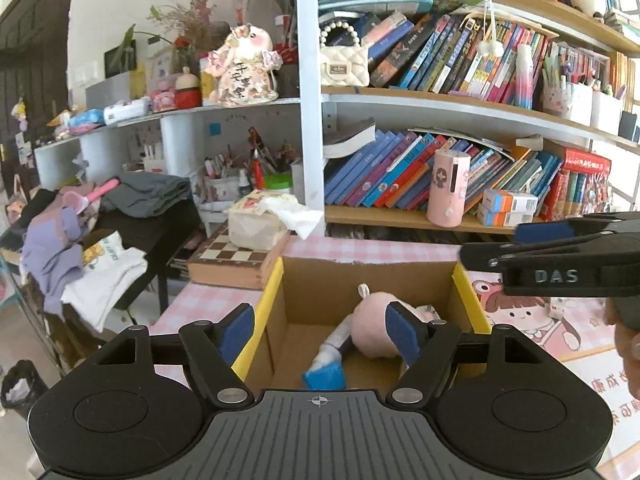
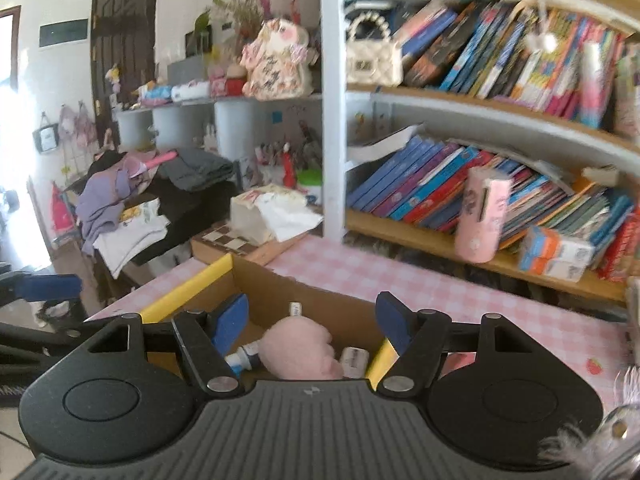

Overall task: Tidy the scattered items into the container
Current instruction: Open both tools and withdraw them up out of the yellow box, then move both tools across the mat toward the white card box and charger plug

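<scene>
Raised letters "DAS" stand on the black body of the right gripper (image 1: 486,254), at about three o'clock in the left wrist view. A plush pig figure (image 1: 244,66) on the shelf at about eleven o'clock wears a cloth with handwritten Chinese characters, too small to read surely. Red Chinese characters on the pink table mat (image 1: 600,384), at four o'clock, are cut off. Book spines are illegible.

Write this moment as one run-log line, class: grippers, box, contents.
left gripper: open, empty | right gripper: open, empty | cardboard box: on pink checked table | inside: pink plush toy, blue-capped tube
</scene>
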`<state>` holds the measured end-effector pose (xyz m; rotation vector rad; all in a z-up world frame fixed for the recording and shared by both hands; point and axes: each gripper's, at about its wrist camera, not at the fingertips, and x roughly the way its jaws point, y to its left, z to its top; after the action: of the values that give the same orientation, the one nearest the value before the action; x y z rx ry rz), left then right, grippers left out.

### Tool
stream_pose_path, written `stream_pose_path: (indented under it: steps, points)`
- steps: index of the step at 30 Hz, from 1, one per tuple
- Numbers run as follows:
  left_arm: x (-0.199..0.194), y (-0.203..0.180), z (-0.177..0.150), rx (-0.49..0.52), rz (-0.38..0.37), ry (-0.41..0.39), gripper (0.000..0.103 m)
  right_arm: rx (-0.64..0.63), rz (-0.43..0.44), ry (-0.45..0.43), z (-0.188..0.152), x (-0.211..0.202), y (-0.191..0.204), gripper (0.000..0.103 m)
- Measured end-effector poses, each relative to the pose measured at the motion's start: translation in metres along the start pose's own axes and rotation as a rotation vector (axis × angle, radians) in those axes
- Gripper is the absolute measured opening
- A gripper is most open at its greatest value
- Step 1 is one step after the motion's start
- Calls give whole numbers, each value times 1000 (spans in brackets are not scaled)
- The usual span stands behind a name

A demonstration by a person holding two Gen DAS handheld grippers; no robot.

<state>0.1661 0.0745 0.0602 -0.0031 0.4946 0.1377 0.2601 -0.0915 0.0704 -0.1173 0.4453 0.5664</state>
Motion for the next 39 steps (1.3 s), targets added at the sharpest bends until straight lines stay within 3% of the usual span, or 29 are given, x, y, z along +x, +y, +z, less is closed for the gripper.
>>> stream_pose_path:
  steps: [5, 11, 14, 19, 25, 30, 39]
  points:
    - [-39, -3, -16, 10, 10, -22, 80, -27, -48, -24, -26, -46, -1, 71]
    - [-73, -11, -45, 13, 0, 20, 80, 0, -97, 24, -65, -93, 4, 71]
    - [-89, -18, -63, -12, -2, 40, 81, 30, -129, 26, -85, -119, 13, 76]
    - [-114, -34, -97, -19, 24, 51, 85, -44, -221, 4, -127, -154, 35, 82]
    - [-125, -47, -120, 5, -7, 103, 85, 10, -228, 130, -168, -173, 35, 82]
    - [-127, -64, -127, 63, -54, 144, 87, 85, -271, 172, -179, -186, 25, 82]
    - [-126, -93, -130, 137, -152, 155, 91, 80, -313, 171, -184, -206, 15, 87]
